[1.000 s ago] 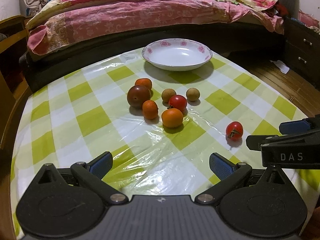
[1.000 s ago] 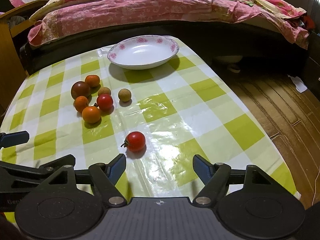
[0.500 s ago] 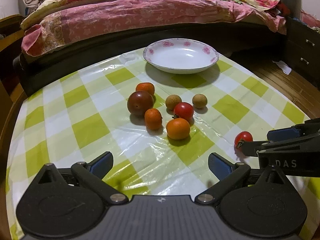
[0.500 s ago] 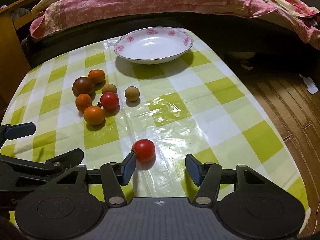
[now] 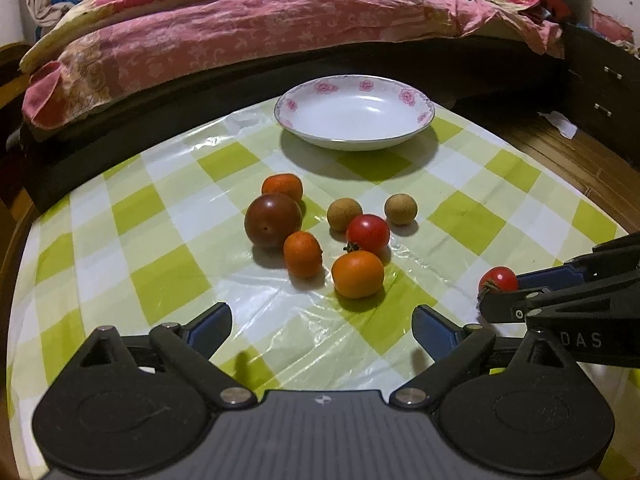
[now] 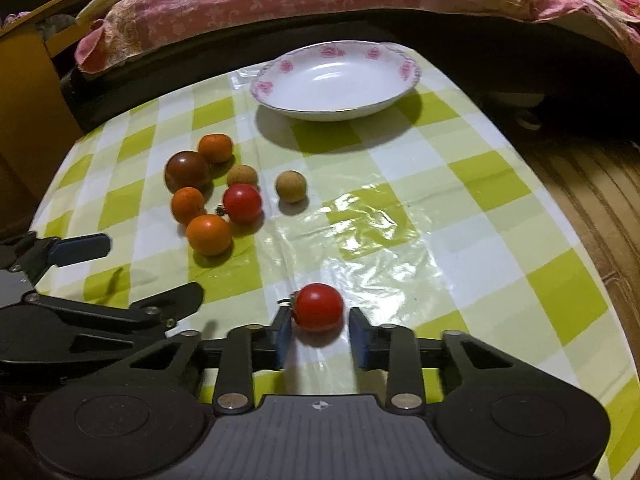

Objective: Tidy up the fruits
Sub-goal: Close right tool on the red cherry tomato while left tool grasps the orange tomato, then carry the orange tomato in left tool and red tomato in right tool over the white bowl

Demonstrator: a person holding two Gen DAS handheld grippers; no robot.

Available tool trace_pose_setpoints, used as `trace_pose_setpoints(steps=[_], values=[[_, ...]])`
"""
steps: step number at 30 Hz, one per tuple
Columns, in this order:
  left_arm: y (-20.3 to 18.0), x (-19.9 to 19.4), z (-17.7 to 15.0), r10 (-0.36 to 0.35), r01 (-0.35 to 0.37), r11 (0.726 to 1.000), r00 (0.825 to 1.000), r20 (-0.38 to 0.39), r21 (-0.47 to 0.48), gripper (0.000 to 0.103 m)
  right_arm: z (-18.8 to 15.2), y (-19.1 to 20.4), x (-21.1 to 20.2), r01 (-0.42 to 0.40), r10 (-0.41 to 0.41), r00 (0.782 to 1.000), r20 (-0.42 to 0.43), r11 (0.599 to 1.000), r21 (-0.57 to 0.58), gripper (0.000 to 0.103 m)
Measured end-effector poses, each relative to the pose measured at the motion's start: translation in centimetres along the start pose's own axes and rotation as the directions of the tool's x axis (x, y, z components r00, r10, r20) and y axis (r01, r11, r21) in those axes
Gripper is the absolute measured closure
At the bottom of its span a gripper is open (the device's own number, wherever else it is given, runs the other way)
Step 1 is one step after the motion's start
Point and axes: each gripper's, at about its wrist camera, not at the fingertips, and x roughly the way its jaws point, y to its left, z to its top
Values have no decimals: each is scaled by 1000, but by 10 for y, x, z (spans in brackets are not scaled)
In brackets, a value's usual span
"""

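Observation:
A lone red tomato (image 6: 319, 307) lies on the checked tablecloth between the tips of my right gripper (image 6: 320, 334). Its jaws are closing: the left pad meets the tomato, and a thin gap shows at the right pad. In the left wrist view the same tomato (image 5: 498, 280) sits between the right gripper's fingers (image 5: 532, 304). My left gripper (image 5: 322, 322) stands open and empty, just short of a cluster of fruit: a dark tomato (image 5: 273, 220), a red tomato (image 5: 368, 233), an orange tomato (image 5: 357, 274), small oranges and two brown longans. The white flowered bowl (image 5: 354, 88) is empty.
The small table's right edge (image 6: 592, 240) drops to a wooden floor. A bed with a pink quilt (image 5: 240, 20) runs along the far side. A wooden cabinet (image 6: 24, 100) stands at the left, dark drawers (image 5: 604, 92) at the right.
The right gripper's jaws have narrowed from wide open to close around the lone red tomato as it moved forward and tilted down. The left gripper crept toward the fruit cluster, still open.

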Motion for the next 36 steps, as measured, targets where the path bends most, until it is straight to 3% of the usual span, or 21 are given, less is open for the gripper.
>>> trace_pose_setpoints(steps=[5,12,22,26,36], values=[[-1,4,4,-58,58,998,998,-1,0,9,3,-2,1,-11,11,1000,-8,1000,-7,78],[-6,20,13,-64,64,998,998,-9,19,34,5,-9,-2,-9,9,1000,2,1000,28,78],[-8,31,15,-52,52,999,999,-4,11,46,5,-11,-3,-24,24,1000,-6,999,43,78],[-7,30,16,-85,85,996,996,-5,1,63,6,-10,-1,-24,24,1000,-12,999,40,78],[-8,23,12,-86,86,996,996,-8,7,64,4,-9,-4,-9,9,1000,0,1000,23,78]])
